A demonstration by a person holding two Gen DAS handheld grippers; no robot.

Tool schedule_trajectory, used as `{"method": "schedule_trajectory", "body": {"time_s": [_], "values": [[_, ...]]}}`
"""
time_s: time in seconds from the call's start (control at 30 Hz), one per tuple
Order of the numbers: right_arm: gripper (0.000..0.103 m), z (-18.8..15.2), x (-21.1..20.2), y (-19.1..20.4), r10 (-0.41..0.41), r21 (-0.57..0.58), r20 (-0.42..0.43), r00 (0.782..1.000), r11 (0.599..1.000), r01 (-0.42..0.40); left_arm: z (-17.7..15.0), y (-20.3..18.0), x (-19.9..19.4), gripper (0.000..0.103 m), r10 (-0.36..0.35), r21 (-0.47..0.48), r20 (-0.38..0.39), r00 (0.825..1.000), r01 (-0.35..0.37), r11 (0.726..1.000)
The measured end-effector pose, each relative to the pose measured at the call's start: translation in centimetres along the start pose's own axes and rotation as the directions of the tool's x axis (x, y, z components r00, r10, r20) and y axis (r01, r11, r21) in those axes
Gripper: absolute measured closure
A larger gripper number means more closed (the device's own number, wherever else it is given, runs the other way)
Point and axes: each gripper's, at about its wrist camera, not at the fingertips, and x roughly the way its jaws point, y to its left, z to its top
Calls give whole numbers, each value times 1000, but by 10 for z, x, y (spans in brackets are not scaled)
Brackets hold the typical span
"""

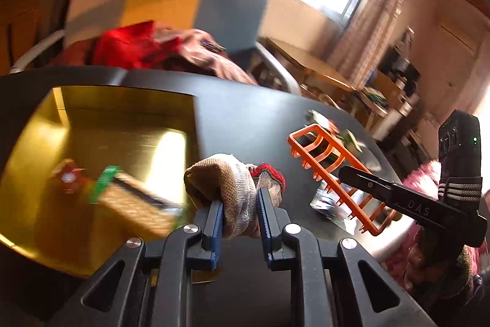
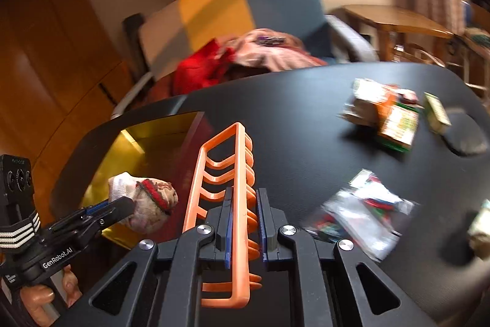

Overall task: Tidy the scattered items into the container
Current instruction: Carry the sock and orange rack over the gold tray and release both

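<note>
My left gripper (image 1: 239, 198) is shut on a rolled beige and grey knit sock (image 1: 226, 180) with a red trim. It hangs at the right edge of the gold container (image 1: 122, 112), which is set in the black table. Inside the container lie a red object (image 1: 65, 176) and a tan box with a green end (image 1: 134, 201). My right gripper (image 2: 245, 193) is shut on one long rail of an orange plastic rack (image 2: 223, 161), lifted above the table just right of the container (image 2: 159, 127). The right wrist view shows the left gripper (image 2: 122, 206) with the sock (image 2: 147, 204) over the container.
On the black table (image 2: 306, 127) to the right lie several small printed boxes (image 2: 395, 121), a clear plastic bag of small items (image 2: 361, 213) and a dark rounded object (image 2: 465, 137). Behind the table stands a chair with red and pink clothes (image 2: 208, 66).
</note>
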Motion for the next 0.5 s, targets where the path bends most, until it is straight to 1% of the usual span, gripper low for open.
{"method": "schedule_trajectory", "body": {"time_s": [0.13, 0.2, 0.27, 0.4, 0.5], "values": [[90, 10, 23, 47, 66, -78, -28, 997, 995, -68, 3, 40, -16, 83, 75, -63, 25, 997, -73, 995], [90, 12, 35, 65, 85, -109, -42, 995, 990, -89, 5, 59, -22, 83, 106, -93, 30, 994, -103, 990], [90, 15, 47, 83, 109, -132, -59, 992, 985, -116, 6, 73, -26, 83, 143, -103, 37, 989, -138, 985], [90, 14, 73, 111, 127, -162, -104, 986, 976, -143, 7, 96, -30, 83, 202, -118, 36, 979, -197, 973], [90, 12, 93, 127, 115, -180, -140, 983, 974, -139, 8, 110, -27, 83, 234, -132, 21, 972, -229, 964]]}}
